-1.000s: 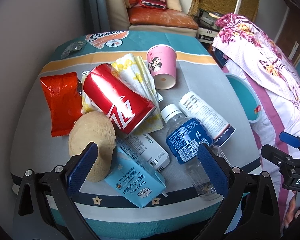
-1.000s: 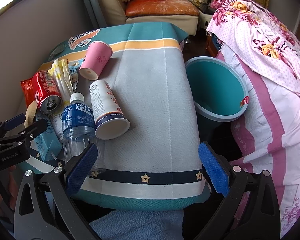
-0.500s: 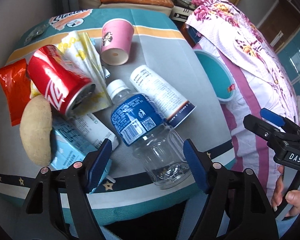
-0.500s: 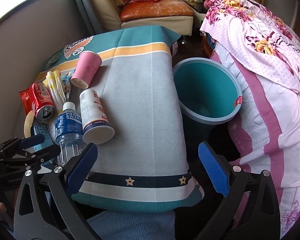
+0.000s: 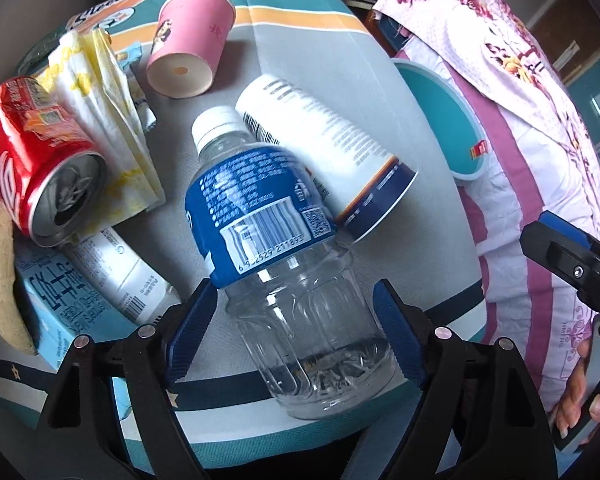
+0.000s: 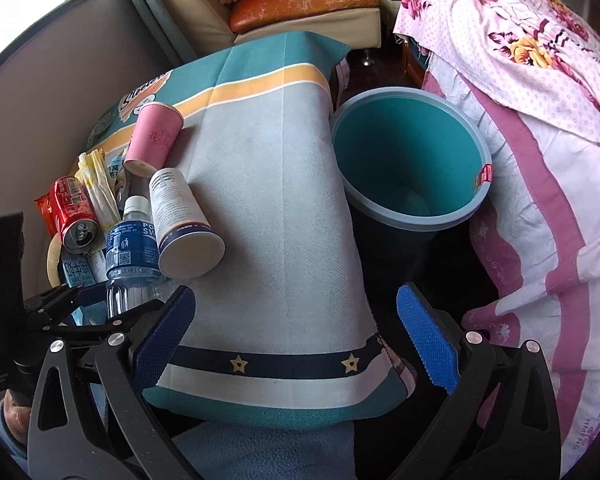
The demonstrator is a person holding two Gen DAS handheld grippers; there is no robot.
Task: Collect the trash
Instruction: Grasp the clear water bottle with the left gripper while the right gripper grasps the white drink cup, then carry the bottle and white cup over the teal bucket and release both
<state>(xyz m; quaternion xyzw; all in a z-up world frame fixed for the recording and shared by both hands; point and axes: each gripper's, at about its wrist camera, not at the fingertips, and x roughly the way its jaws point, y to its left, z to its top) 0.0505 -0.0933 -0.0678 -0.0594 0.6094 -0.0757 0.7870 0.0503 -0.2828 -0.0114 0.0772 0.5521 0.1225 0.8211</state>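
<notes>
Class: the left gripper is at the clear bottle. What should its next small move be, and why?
Probably close the left gripper on the bottle. The jaws are open and straddle the bottle's clear lower body, seemingly not yet pressing it. The bottle lies on the table, and the bin stands open beside it.

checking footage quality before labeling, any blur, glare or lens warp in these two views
Left wrist view: the white printed cup beside the clear bottle looks motion-smeared and its text is unreadable, while the bottle barcode stays fairly sharp; strong fisheye bending at the table edge. Right wrist view: sharper overall, blown-out window top left, dark vignette in the corners, teal bin evenly lit.
</notes>
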